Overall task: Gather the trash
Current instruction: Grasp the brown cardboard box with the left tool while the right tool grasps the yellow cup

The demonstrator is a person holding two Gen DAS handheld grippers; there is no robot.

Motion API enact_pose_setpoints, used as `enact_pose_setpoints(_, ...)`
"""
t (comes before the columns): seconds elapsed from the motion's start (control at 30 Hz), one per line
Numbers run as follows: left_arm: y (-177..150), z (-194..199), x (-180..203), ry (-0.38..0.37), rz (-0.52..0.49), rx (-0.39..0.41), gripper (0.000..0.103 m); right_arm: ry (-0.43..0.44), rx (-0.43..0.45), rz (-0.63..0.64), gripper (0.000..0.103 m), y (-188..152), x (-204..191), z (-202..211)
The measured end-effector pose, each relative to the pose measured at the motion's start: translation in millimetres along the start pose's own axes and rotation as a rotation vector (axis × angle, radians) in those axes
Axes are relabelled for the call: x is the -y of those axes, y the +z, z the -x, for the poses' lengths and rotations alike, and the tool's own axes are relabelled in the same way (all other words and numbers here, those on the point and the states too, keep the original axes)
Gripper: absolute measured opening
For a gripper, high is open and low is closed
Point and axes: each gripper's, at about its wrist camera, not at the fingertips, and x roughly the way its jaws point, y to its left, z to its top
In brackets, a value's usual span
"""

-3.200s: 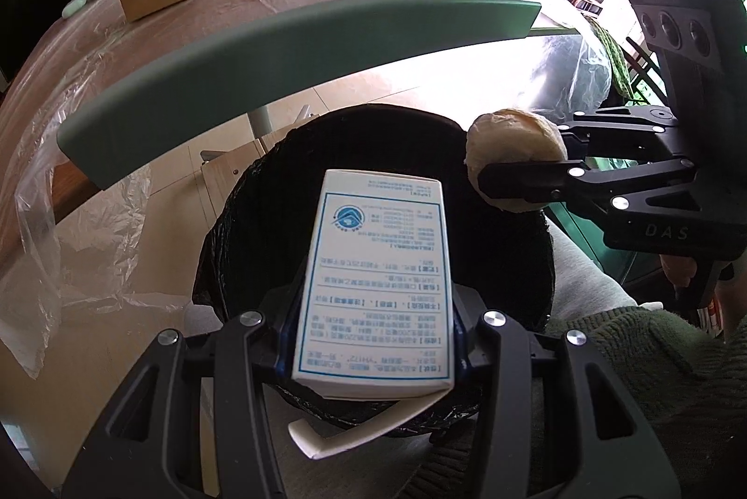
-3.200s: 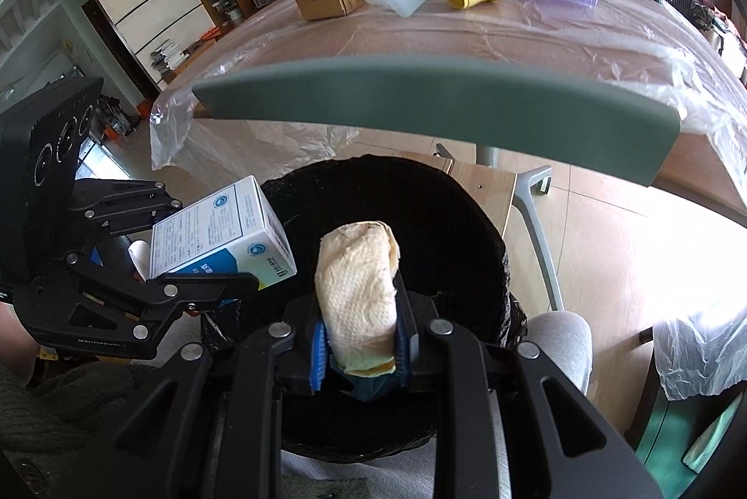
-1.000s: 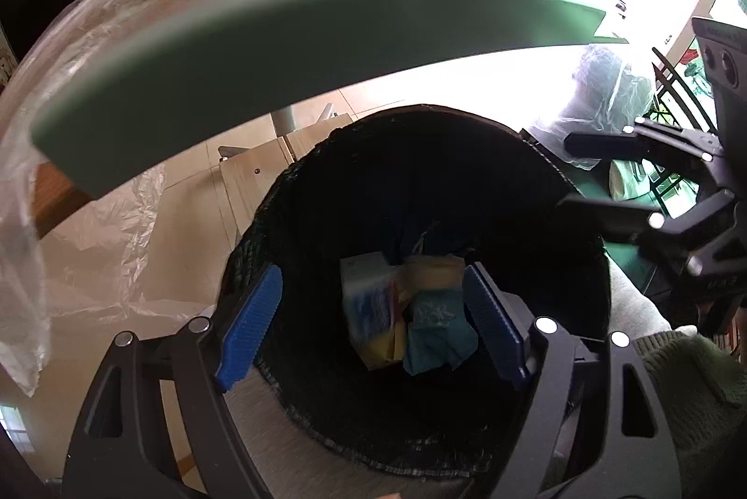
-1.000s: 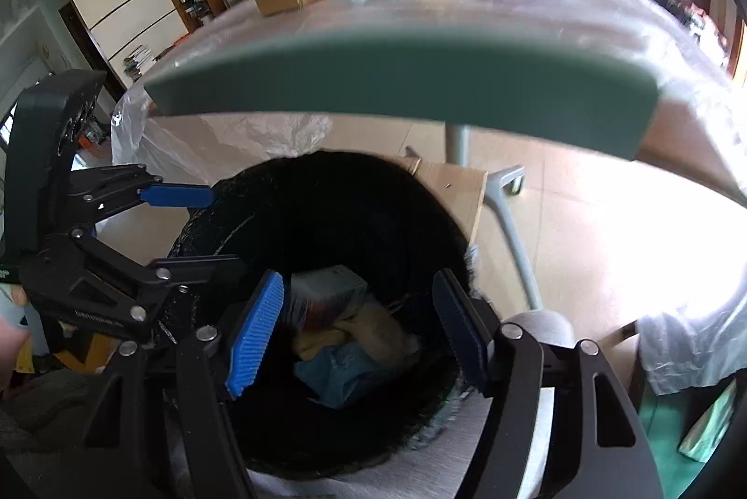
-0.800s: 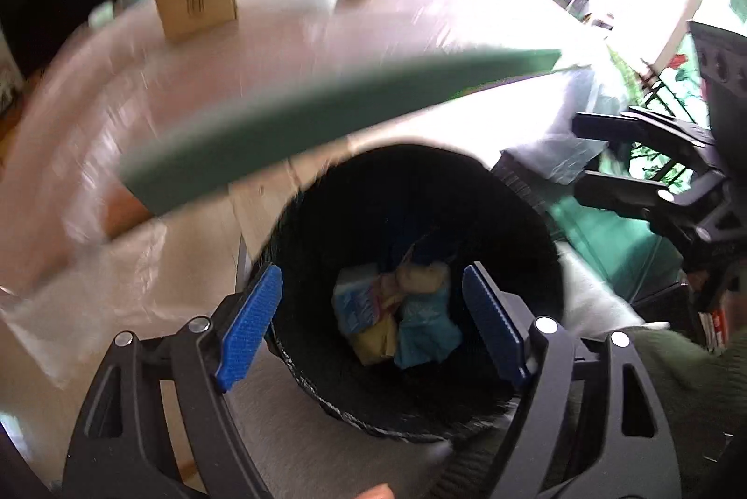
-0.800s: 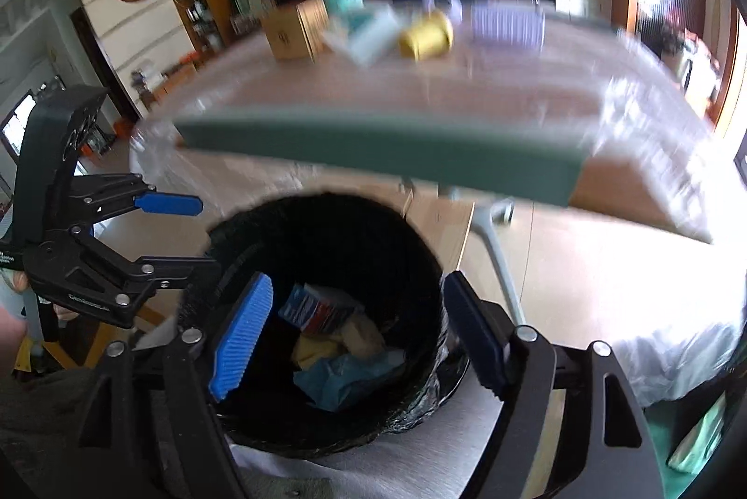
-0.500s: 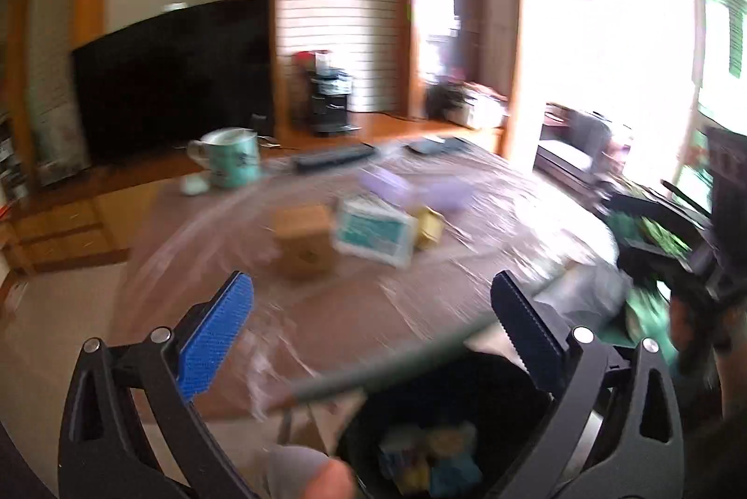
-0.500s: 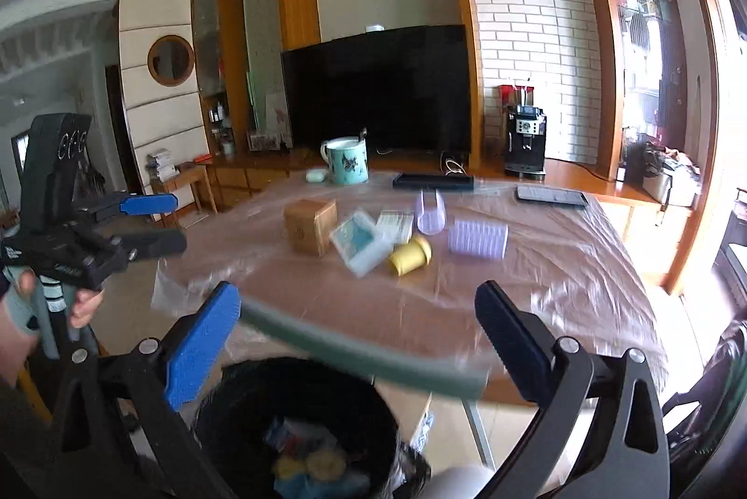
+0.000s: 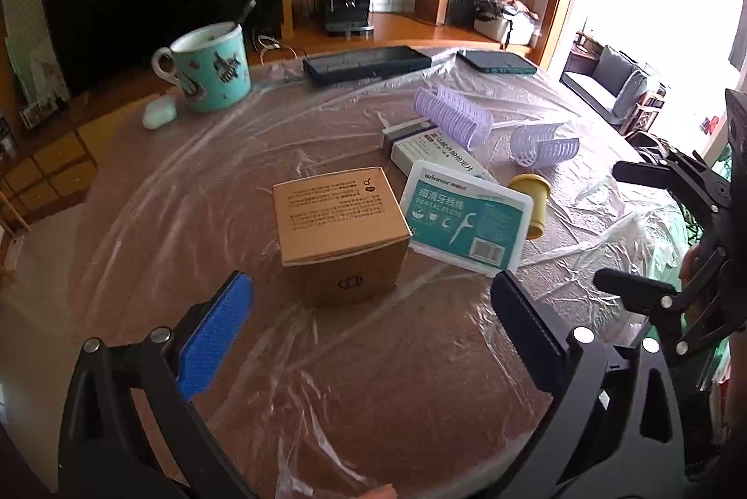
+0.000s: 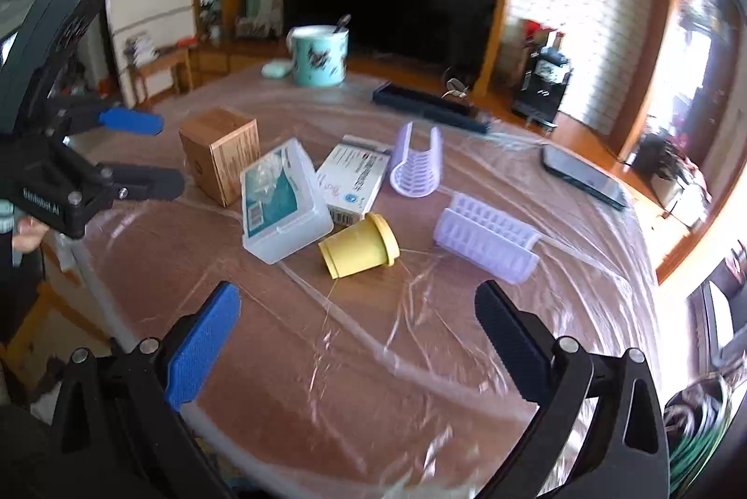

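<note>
On the film-covered table (image 9: 373,382) lie a brown cardboard box (image 9: 338,228), a teal-and-white dental floss box (image 9: 467,219), a tipped yellow cup (image 9: 530,202) and a white carton (image 9: 429,149). My left gripper (image 9: 369,303) is open and empty, with the cardboard box just beyond its fingertips. My right gripper (image 10: 357,303) is open and empty too, short of the yellow cup (image 10: 359,247) and the floss box (image 10: 280,200). Each gripper shows in the other's view: the right gripper (image 9: 616,226) at the right edge, the left gripper (image 10: 163,151) at the left beside the cardboard box (image 10: 219,153).
Two purple hair rollers (image 10: 415,163) (image 10: 485,237) lie behind the cup. A teal mug (image 9: 210,72) with a spoon and a small pale case (image 9: 158,111) stand at the far left. Two dark flat devices (image 9: 369,62) (image 9: 495,61) lie at the table's far edge.
Both grippers let the carton and the paper wad fall into the black bin, opened wide, then rose from the bin to face the tabletop. The bin has left both views.
</note>
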Motion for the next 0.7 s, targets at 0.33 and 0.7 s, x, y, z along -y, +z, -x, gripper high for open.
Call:
enact_pose_setpoints(0.33,16.7,-36.3,-16.4,-0.017,0.008,-0.055,0.088,0.086,-0.121,0.096,0.083,19.3,-4.6,-48.1)
enact_pose_setpoints(0.7,23.7,-46.5,-33.2,-0.088,0.043,-0.081,0.067,0.162,-0.176,0.125,0.069,26.8,-0.8,-64.0)
